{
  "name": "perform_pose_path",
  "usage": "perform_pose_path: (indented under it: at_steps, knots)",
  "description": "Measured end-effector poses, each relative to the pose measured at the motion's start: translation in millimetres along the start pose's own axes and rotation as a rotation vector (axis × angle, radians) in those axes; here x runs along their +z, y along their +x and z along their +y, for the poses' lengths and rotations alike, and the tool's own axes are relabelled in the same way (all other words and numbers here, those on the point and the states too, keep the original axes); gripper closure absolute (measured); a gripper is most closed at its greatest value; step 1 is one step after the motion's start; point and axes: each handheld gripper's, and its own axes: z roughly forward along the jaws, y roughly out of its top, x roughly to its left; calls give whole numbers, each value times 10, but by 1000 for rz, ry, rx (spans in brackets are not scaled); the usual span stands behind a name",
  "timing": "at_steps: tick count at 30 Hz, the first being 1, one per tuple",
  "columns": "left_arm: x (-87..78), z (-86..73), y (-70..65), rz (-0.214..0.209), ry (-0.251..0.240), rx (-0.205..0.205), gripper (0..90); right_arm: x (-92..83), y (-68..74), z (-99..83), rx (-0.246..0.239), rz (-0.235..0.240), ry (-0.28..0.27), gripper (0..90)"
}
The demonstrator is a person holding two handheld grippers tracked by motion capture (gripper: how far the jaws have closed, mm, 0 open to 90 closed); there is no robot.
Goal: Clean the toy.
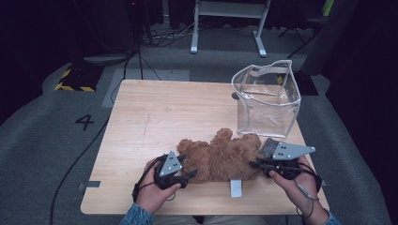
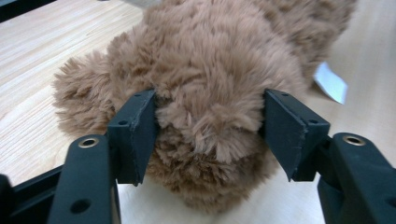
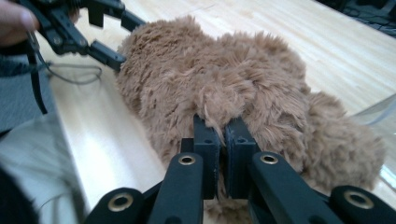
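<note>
A fluffy brown teddy bear [image 1: 220, 157] lies on its side near the front edge of the wooden table [image 1: 155, 112]. My left gripper [image 1: 188, 166] is at the bear's left end. In the left gripper view its jaws stand wide on either side of the bear's [image 2: 210, 70] rounded furry end, and the fur brushes both pads. My right gripper [image 1: 254, 164] is at the bear's right end. In the right gripper view the right gripper [image 3: 223, 126] has its jaws together, pinching a tuft of the bear's [image 3: 233, 84] fur. The left gripper [image 3: 123, 39] shows beyond the bear.
A clear plastic bag [image 1: 267, 101] with white trim stands open at the table's back right, just behind the bear. A white tag [image 1: 235, 187] lies on the wood under the bear. Bare wood spreads to the left and back.
</note>
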Motion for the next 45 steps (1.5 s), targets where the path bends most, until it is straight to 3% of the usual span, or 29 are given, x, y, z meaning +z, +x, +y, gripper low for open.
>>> perform_pose_path:
  at_steps: [3,5,7,10,12,13,15,17,21,23,26,31,33,34,36,38,40,43,45]
  knots:
    - [51,22,120,-2,-59,-78,379,107,-197,-28,27,-27,-23,826]
    - [70,31,180,15,-82,-114,379,184,-324,-41,45,-22,-69,770]
    - [67,42,200,35,-110,-133,375,244,-409,-42,51,-47,-89,729]
    - [-8,88,165,56,-105,-101,369,324,-490,-20,41,-99,-88,724]
    - [-38,99,150,28,-99,-85,362,347,-505,-8,32,-113,-91,700]
    - [-27,92,142,-6,-72,-76,363,351,-504,-5,32,-118,-93,670]
    - [41,63,129,-24,-8,-55,346,339,-500,-7,39,-124,-113,546]
    - [117,18,128,1,39,-32,343,285,-490,-23,47,-122,-149,446]
    - [145,-15,151,-6,62,-43,389,9,-548,-175,63,-156,-192,391]
    - [144,-17,155,-4,67,-42,426,-96,-646,-324,88,-217,-141,322]
    - [149,-10,150,3,77,-42,470,-36,-806,-634,85,-320,60,244]
    - [171,-2,145,7,88,-41,504,269,-956,-1011,117,-311,236,172]
    - [174,-11,152,6,85,-42,504,368,-990,-1105,133,-293,265,192]
    - [170,-13,153,7,85,-41,503,395,-1001,-1140,152,-279,254,237]
    - [164,-14,152,4,81,-44,499,357,-1015,-1141,178,-244,254,418]
    - [158,-14,147,8,68,-49,488,320,-1004,-1125,167,-225,269,580]
    - [141,-11,148,11,60,-52,469,286,-991,-1109,159,-220,288,677]
    - [130,-13,160,10,48,-72,436,214,-970,-1089,174,-223,285,721]
    - [131,-14,168,6,51,-72,435,104,-929,-1028,175,-236,245,722]
